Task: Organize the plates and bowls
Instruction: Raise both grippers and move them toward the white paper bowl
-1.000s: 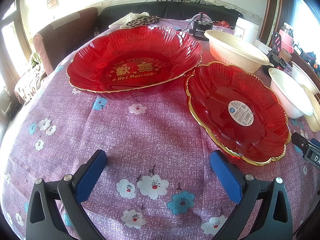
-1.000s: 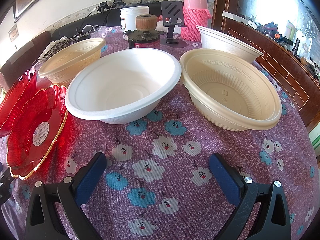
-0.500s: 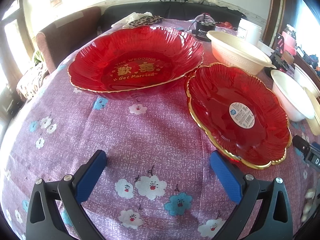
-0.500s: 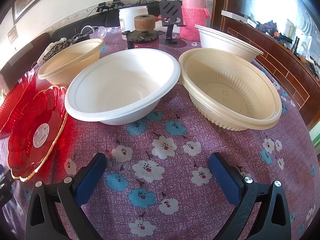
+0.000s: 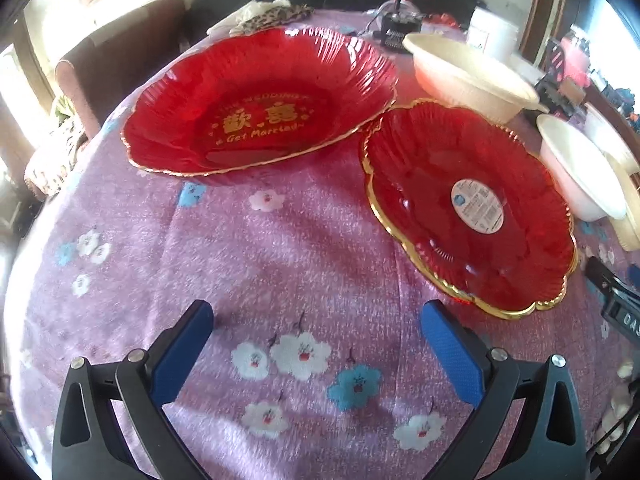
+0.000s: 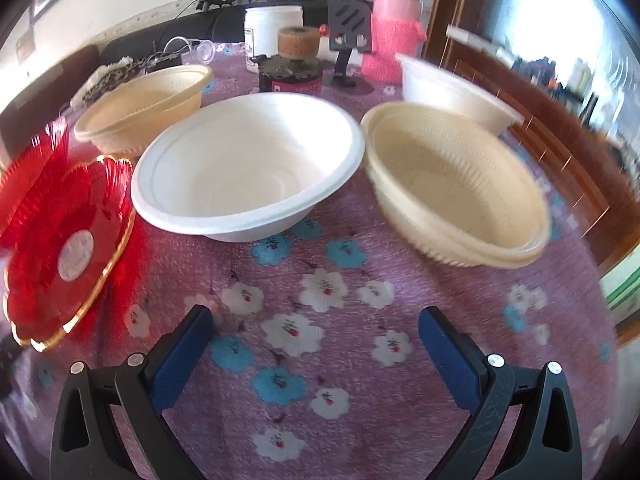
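- Over the near edge of the table [image 5: 280, 240], my left gripper [image 5: 316, 344] hangs spread wide with nothing between its blue pads; the flowered purple cloth shows in the gap.
- My right gripper [image 6: 316, 340] is likewise released and empty, above the same cloth further toward the table's right side.
- Just ahead and to the right of the left tool lies the smaller red plate [image 5: 468, 208], gold-rimmed, a round sticker at its centre, its near rim close to my right-hand pad.
- Beyond it, toward the far left of the table, sits the larger red plate [image 5: 260, 108] with gold lettering; the two rims look to be touching or overlapping, I cannot tell which.
- Ahead of the right tool stand the white bowl [image 6: 248, 164] and a cream bowl [image 6: 456, 184], rims nearly meeting; the cream one may be two nested.
- Further back are another cream bowl [image 6: 148, 104] and a pale bowl [image 6: 452, 88] near the far right edge.
- I judge the job barely begun: plates unstacked, bowls mostly spread singly, everything left to gather.
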Demonstrator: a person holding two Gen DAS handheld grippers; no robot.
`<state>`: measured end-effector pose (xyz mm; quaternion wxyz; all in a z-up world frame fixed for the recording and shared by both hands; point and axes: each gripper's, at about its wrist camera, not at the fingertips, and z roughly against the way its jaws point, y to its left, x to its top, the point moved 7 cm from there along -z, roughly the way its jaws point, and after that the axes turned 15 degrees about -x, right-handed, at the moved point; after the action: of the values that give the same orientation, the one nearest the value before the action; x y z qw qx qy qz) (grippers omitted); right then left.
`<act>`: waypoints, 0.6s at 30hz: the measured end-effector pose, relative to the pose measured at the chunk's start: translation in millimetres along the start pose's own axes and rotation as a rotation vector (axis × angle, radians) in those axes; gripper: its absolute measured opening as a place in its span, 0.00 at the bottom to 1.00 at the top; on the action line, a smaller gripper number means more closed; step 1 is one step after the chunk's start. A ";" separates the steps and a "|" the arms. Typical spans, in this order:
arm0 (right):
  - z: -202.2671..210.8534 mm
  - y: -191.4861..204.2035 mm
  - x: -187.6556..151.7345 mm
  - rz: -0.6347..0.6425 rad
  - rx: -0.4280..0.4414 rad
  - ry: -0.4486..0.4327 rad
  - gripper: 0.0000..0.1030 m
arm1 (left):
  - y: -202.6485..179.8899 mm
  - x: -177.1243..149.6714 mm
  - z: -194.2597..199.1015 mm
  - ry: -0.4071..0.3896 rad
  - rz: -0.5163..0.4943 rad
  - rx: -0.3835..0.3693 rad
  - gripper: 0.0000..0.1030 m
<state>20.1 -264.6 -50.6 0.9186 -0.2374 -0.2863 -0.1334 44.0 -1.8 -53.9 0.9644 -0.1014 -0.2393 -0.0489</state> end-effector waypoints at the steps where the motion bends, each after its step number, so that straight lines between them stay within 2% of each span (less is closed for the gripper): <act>1: 7.9 -5.7 -0.1 -0.007 0.004 -0.023 0.99 | -0.7 -2.1 5.9 -0.002 -0.018 0.035 1.00; 2: 17.5 -13.5 0.2 -0.020 0.014 -0.048 0.99 | -2.1 -2.2 17.9 -0.029 -0.048 0.072 1.00; 4: 44.1 -35.7 0.2 -0.047 0.036 -0.120 0.99 | -7.1 -1.0 52.5 -0.136 -0.087 0.058 1.00; 6: 69.9 -62.3 1.5 -0.089 0.060 -0.200 0.99 | -13.9 4.5 107.6 -0.301 -0.110 -0.015 1.00; 8: 85.5 -84.1 3.8 -0.134 0.101 -0.242 0.99 | -20.7 10.0 164.1 -0.472 -0.153 -0.041 1.00; 10: 96.9 -111.1 8.5 -0.183 0.106 -0.271 0.99 | -33.9 14.5 217.9 -0.620 -0.218 -0.071 1.00; 14: 90.1 -154.3 24.6 -0.250 0.087 -0.246 0.99 | -56.1 38.0 258.8 -0.666 -0.273 -0.073 1.00; 18: 76.8 -174.9 33.2 -0.261 0.069 -0.210 0.99 | -62.6 65.7 286.9 -0.733 -0.277 -0.098 1.00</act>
<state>-55.5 -377.8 87.4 0.8662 -0.1790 -0.4137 -0.2159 -36.6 -3.0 236.1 0.7932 -0.1247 -0.5768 -0.1504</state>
